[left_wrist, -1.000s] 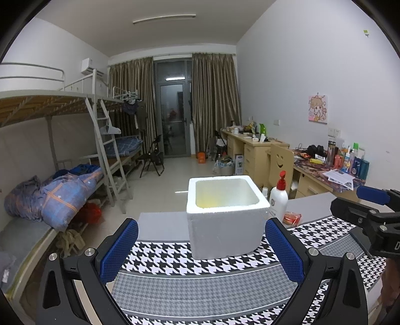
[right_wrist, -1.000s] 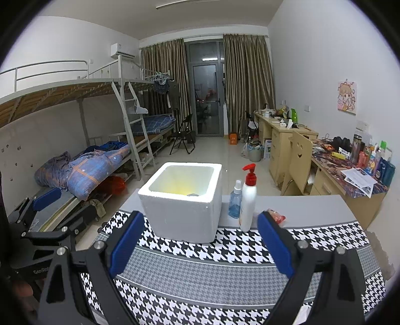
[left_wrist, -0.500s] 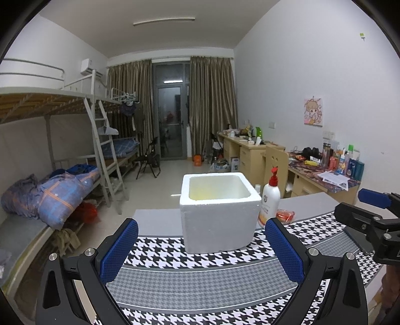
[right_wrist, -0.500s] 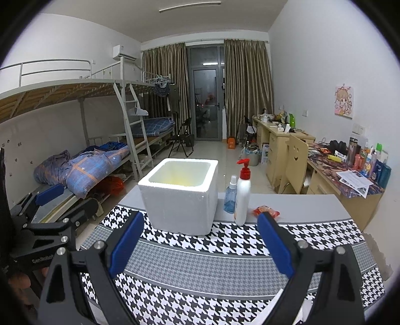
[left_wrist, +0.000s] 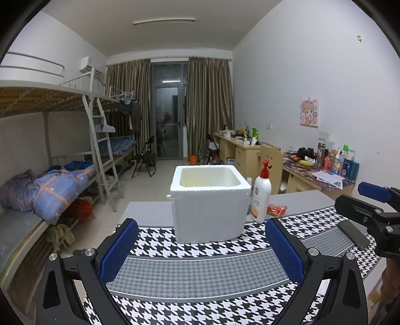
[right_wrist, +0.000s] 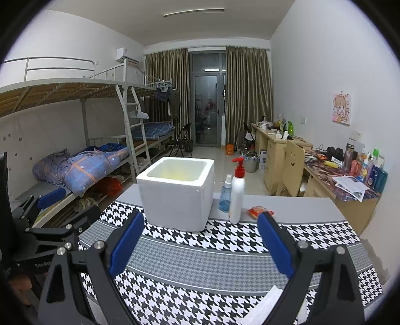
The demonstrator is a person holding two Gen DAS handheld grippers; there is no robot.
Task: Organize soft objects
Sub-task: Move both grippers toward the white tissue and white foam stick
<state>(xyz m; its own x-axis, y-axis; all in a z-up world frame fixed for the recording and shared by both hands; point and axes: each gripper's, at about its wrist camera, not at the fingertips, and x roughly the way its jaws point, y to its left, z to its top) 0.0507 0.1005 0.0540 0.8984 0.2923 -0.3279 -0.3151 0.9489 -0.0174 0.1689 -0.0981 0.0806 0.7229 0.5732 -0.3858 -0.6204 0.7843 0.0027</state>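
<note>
While both grippers, left gripper (left_wrist: 200, 247) and right gripper (right_wrist: 200, 243), are spread empty, foam box (left_wrist: 208, 202) is only being approached, so something soft must be picked next

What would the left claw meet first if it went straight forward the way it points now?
Probably the white foam box: it stands directly ahead of the open left claw on the houndstooth cloth, with only bare cloth between them. Depth is uncertain.

Cool, even light falls from a ceiling tube lamp (left_wrist: 163, 22) high above the left tongs (left_wrist: 201, 252) and the right tongs (right_wrist: 201, 246). The room looks fairly dim and bluish, with soft shadows. Fisheye bending curves walls and ceiling toward black rounded corners. The distant glass door (left_wrist: 167, 122) looks grainy.
</note>
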